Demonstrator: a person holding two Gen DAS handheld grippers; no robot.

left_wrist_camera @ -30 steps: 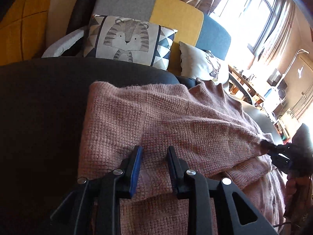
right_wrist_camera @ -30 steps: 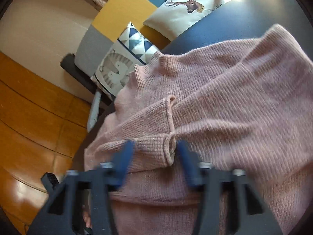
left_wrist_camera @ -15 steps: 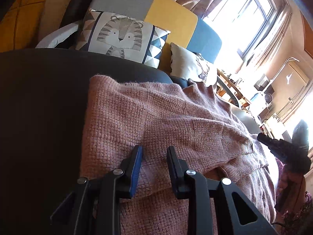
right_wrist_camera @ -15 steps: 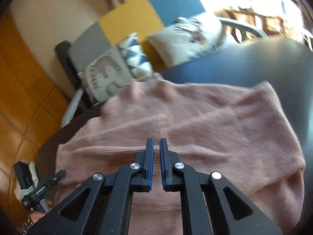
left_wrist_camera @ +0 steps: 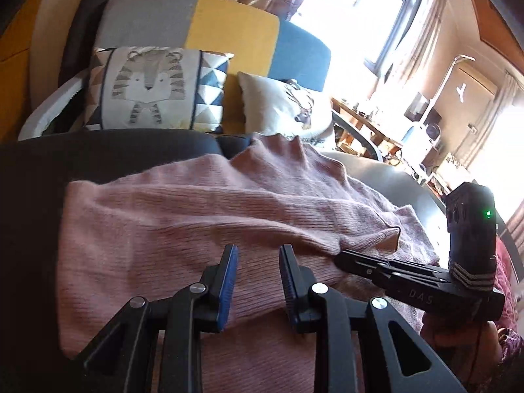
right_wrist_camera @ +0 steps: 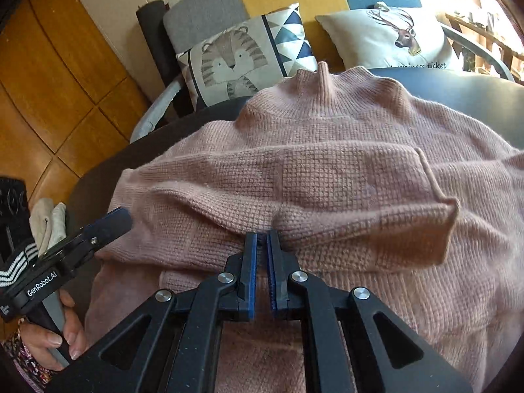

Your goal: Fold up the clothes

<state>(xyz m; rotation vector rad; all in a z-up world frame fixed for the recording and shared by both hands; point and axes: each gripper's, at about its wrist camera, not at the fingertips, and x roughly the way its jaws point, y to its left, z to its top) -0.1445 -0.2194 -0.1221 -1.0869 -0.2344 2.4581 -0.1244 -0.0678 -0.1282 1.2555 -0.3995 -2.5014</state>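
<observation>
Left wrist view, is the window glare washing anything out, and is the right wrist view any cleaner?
Left wrist view: the window is blown out white, and the sweater looks dim. Right wrist view: even light, sharp sweater knit, glare only at the top right corner.

The pink knit sweater [right_wrist_camera: 344,150] is lying spread over a dark round table [right_wrist_camera: 484,88], its high ribbed collar [right_wrist_camera: 322,80] pointing toward the far edge and standing up in a small peak. 1 sleeve [right_wrist_camera: 327,196] is lying folded across the chest, running from the left side toward the right, with its cuff [right_wrist_camera: 439,203] curling open at the end. The sleeve's waffle-textured knit is bunching into a soft ridge along its lower edge. In the left wrist view the same sweater [left_wrist_camera: 183,216] is sagging in long creases, the cuff [left_wrist_camera: 383,239] resting on the body.
</observation>
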